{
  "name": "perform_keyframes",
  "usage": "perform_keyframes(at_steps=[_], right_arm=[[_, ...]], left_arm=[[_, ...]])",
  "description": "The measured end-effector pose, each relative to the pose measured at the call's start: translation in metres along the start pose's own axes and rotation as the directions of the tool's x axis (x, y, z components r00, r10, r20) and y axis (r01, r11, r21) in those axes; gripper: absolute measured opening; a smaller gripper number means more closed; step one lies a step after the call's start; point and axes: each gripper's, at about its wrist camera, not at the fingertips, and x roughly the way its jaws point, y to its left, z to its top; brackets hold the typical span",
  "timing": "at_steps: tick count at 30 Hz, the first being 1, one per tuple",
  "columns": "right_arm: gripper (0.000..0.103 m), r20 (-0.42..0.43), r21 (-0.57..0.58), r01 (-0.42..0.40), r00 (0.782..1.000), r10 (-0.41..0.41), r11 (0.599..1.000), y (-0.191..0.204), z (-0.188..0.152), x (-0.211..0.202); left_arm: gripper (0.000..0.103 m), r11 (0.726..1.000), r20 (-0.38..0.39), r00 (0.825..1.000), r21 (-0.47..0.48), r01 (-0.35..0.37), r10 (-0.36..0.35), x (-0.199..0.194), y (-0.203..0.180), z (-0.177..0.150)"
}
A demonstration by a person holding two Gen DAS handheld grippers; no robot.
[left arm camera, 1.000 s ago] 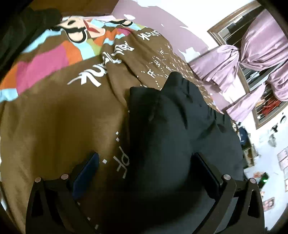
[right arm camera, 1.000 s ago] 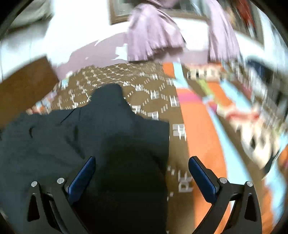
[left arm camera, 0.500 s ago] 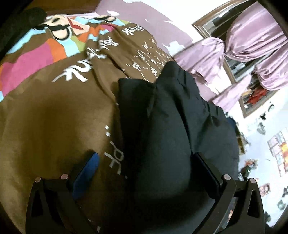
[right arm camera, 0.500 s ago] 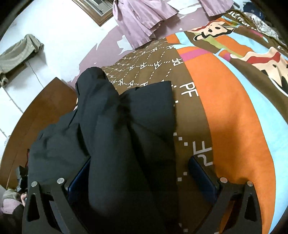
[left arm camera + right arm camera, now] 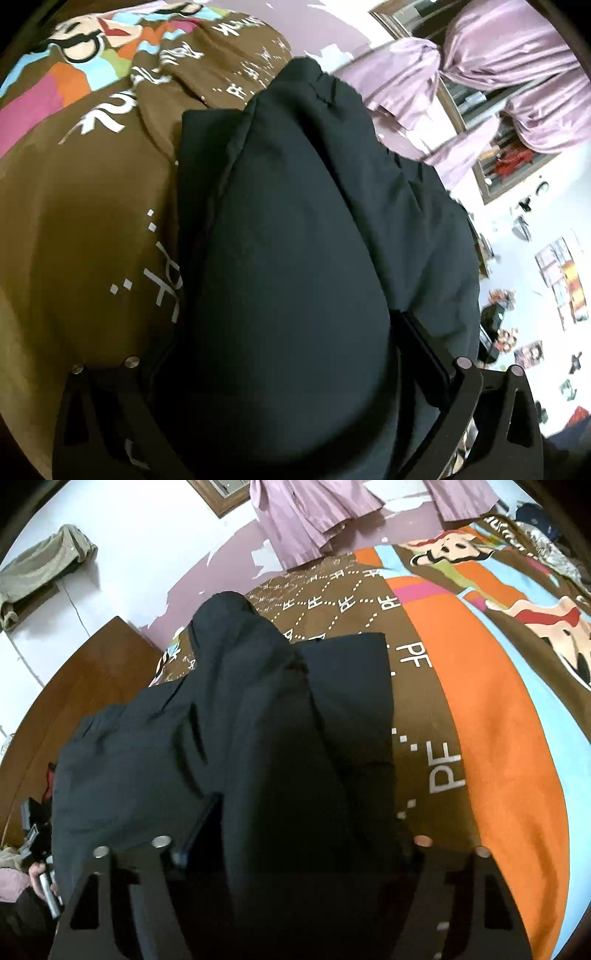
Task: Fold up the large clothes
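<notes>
A large black garment (image 5: 295,240) lies bunched on the bed's patterned blanket (image 5: 85,206). In the left wrist view it fills the space between the fingers of my left gripper (image 5: 288,350), whose jaws stand wide apart with cloth bulging over them. In the right wrist view the same black garment (image 5: 240,738) is draped over my right gripper (image 5: 291,834); its jaws have narrowed around a thick fold of the cloth, and the fingertips are mostly hidden by it.
The blanket (image 5: 498,720) is brown with white letters and orange, blue and pink cartoon patches. A wooden headboard (image 5: 85,686) stands at the left. Pink curtains (image 5: 517,74) hang by a window. A khaki garment (image 5: 40,568) hangs on the wall.
Both grippers have pushed forward into the black garment, which now covers their fingers. The right jaws have closed in from wide open onto the cloth.
</notes>
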Motion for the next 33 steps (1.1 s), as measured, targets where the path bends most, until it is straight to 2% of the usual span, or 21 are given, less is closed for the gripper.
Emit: perform_keyframes(at_steps=[3,4,7,8,10,12,14,16,18,22,26,29,33], right_arm=[[0.049,0.024,0.0,0.017,1.0,-0.017,1.0,0.008,-0.002,-0.005],[0.04,0.032,-0.002,0.018,0.999,-0.018,1.0,0.01,-0.001,-0.007],[0.024,0.062,-0.031,0.028,0.998,-0.026,0.999,0.023,0.0,-0.014],[0.023,0.083,-0.06,0.047,0.996,-0.042,0.997,0.031,-0.001,-0.019],[0.018,0.111,-0.084,0.065,0.992,-0.056,0.994,0.041,0.0,-0.026],[0.015,0.141,-0.074,0.048,0.989,-0.038,0.996,0.046,0.004,-0.035],[0.014,0.181,-0.08,0.026,0.983,-0.012,0.996,0.054,0.011,-0.048],[0.014,0.213,-0.103,0.021,0.977,0.002,0.995,0.065,0.017,-0.06],[0.014,0.252,-0.13,0.035,0.968,-0.001,0.991,0.076,0.022,-0.072],[0.014,0.335,-0.178,0.076,0.942,-0.012,0.981,0.091,0.03,-0.098],[0.014,0.378,-0.18,0.082,0.926,-0.008,0.98,0.097,0.038,-0.107],[0.014,0.384,-0.179,0.057,0.923,0.016,0.982,0.111,0.043,-0.097],[0.014,0.363,-0.205,0.015,0.93,0.061,0.979,0.139,0.046,-0.076]], left_arm=[[0.088,0.999,0.057,0.997,0.002,-0.052,0.051,-0.005,-0.011,-0.009],[0.081,0.997,0.082,0.994,0.0,-0.072,0.072,-0.008,-0.015,-0.012],[0.061,0.997,0.126,0.989,-0.027,-0.078,0.081,-0.016,-0.02,-0.019],[0.053,0.997,0.14,0.987,-0.035,-0.074,0.078,-0.017,-0.021,-0.023],[0.044,0.997,0.184,0.98,-0.029,-0.069,0.074,-0.024,-0.027,-0.03],[0.037,0.995,0.222,0.971,0.026,-0.098,0.089,-0.027,-0.043,-0.035],[0.032,0.981,0.272,0.956,0.129,-0.147,0.108,-0.033,-0.065,-0.044],[0.029,0.969,0.302,0.948,0.187,-0.161,0.099,-0.035,-0.082,-0.051],[0.027,0.968,0.314,0.946,0.203,-0.147,0.078,-0.034,-0.091,-0.054],[0.025,0.978,0.322,0.947,0.192,-0.076,0.011,-0.032,-0.102,-0.053],[0.024,0.983,0.326,0.945,0.183,-0.021,-0.041,-0.032,-0.111,-0.049],[0.024,0.983,0.343,0.938,0.186,-0.007,-0.058,-0.045,-0.118,-0.031],[0.024,0.976,0.381,0.924,0.212,-0.055,-0.031,-0.068,-0.124,-0.021]])
